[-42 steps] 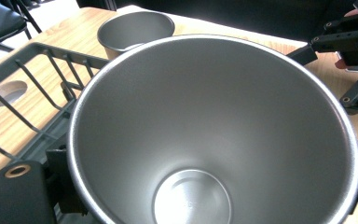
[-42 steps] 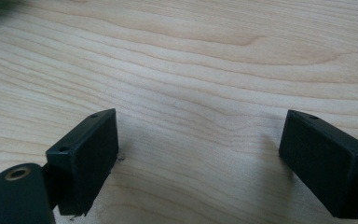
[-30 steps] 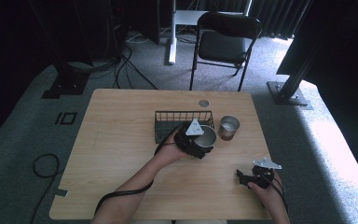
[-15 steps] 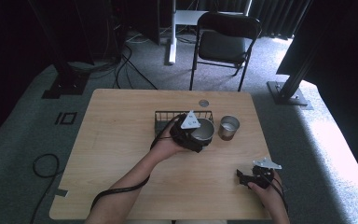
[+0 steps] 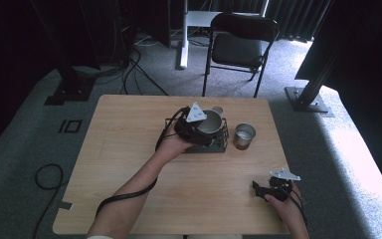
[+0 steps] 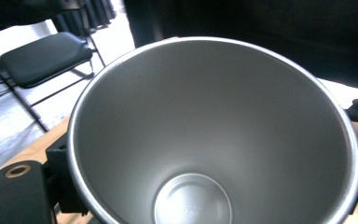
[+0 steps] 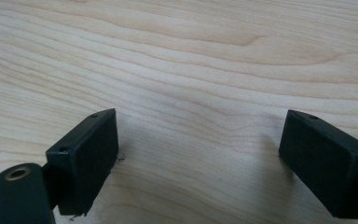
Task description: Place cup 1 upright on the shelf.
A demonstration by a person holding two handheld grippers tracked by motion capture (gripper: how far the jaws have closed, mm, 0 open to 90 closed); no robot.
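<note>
Placement stage, seen from above and along both tools. Left tongs [image 5: 205,130] grasp a tapered brushed-steel cup [image 5: 209,121] by its wall; the left gripper view looks straight into the empty bowl of this cup [image 6: 214,135], with a black jaw at each side of it. The cup is held over the black wire basket [image 5: 223,143] that stands near the middle of the pale wooden worktop [image 5: 129,149]; whether its base touches the basket floor cannot be told. A second small steel cup [image 5: 243,135] stands upright just beside the basket, on its right, apart from it. Right tongs [image 5: 259,188] rest low near the front right corner of the worktop, released, jaws spread wide with only bare wood grain between them.

Progress, as judged: the carry to the basket looks complete; lowering, release and withdrawal remain, and the second cup may be handled after that.

Clearances: the basket rim closely surrounds the held cup, so a straight descent looks safest. The second cup limits sideways room on the right. Open worktop lies to the left and front; the far edge, with a small round object [image 5: 218,109] near it, sits close behind the basket
</note>
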